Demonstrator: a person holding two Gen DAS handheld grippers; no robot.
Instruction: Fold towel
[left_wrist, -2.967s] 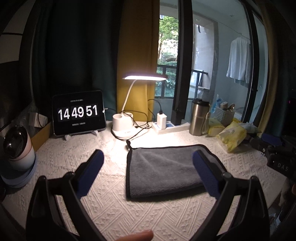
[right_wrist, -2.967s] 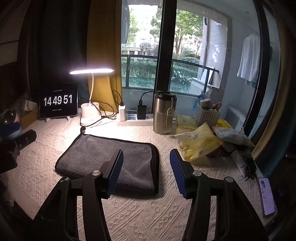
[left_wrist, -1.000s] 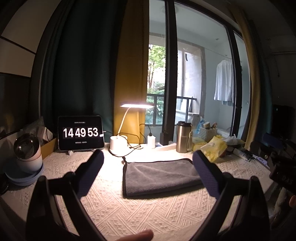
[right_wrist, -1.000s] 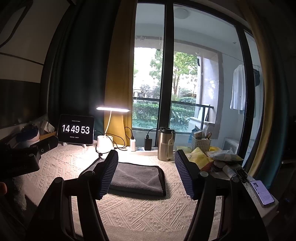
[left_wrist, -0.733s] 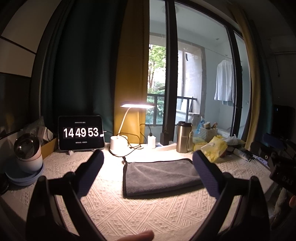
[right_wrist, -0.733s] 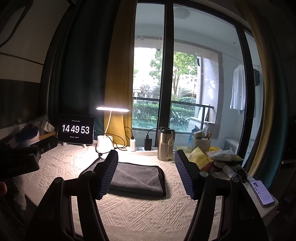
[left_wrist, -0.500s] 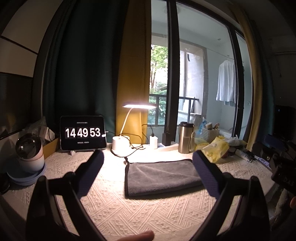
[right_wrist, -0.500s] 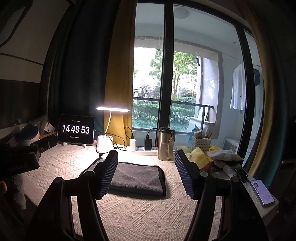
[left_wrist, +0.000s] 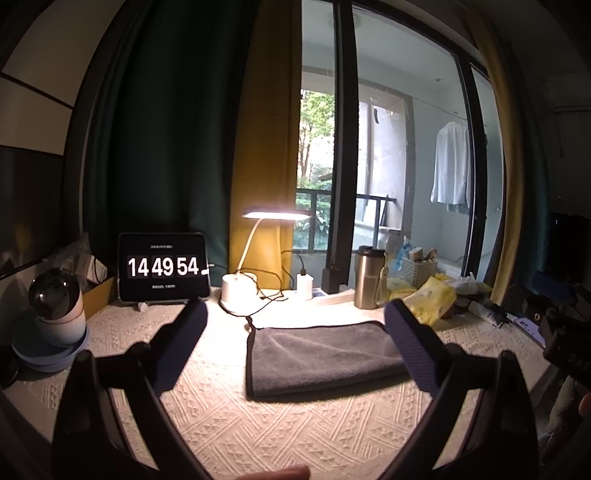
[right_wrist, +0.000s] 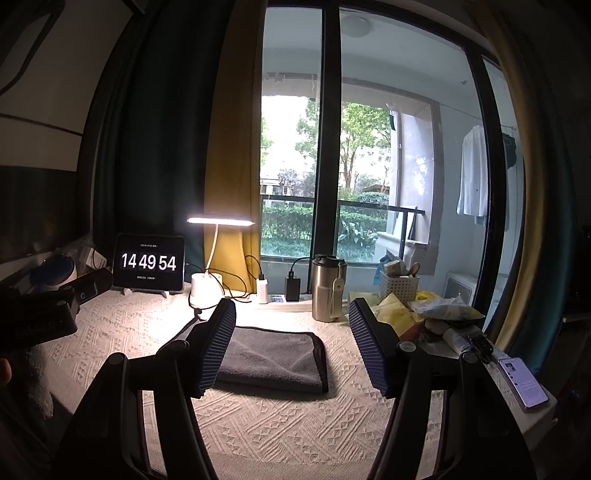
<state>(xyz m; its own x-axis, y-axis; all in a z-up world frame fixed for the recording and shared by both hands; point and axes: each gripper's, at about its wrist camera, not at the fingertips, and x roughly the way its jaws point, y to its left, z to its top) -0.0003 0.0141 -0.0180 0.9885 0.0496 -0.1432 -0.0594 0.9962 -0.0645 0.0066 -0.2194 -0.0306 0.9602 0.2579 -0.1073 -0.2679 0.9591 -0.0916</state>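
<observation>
A grey towel (left_wrist: 321, 354) lies folded flat in a rectangle on the cream patterned tablecloth (left_wrist: 258, 424). It also shows in the right wrist view (right_wrist: 273, 358). My left gripper (left_wrist: 295, 347) is open and empty, held back from the towel near the table's front. My right gripper (right_wrist: 291, 343) is open and empty, also pulled back, with the towel seen between its blue pads (right_wrist: 218, 343). Neither gripper touches the towel.
Behind the towel stand a lit desk lamp (left_wrist: 240, 295), a tablet clock (left_wrist: 162, 267), a steel tumbler (left_wrist: 367, 277) and a power strip (right_wrist: 284, 299). Yellow bags and clutter (right_wrist: 424, 314) fill the right side, a phone (right_wrist: 522, 384) lies at the right edge, a camera on bowls (left_wrist: 55, 317) sits left.
Over three seconds both grippers drew back and tilted up from the towel, so it looks smaller and lower. In the last second little has moved.
</observation>
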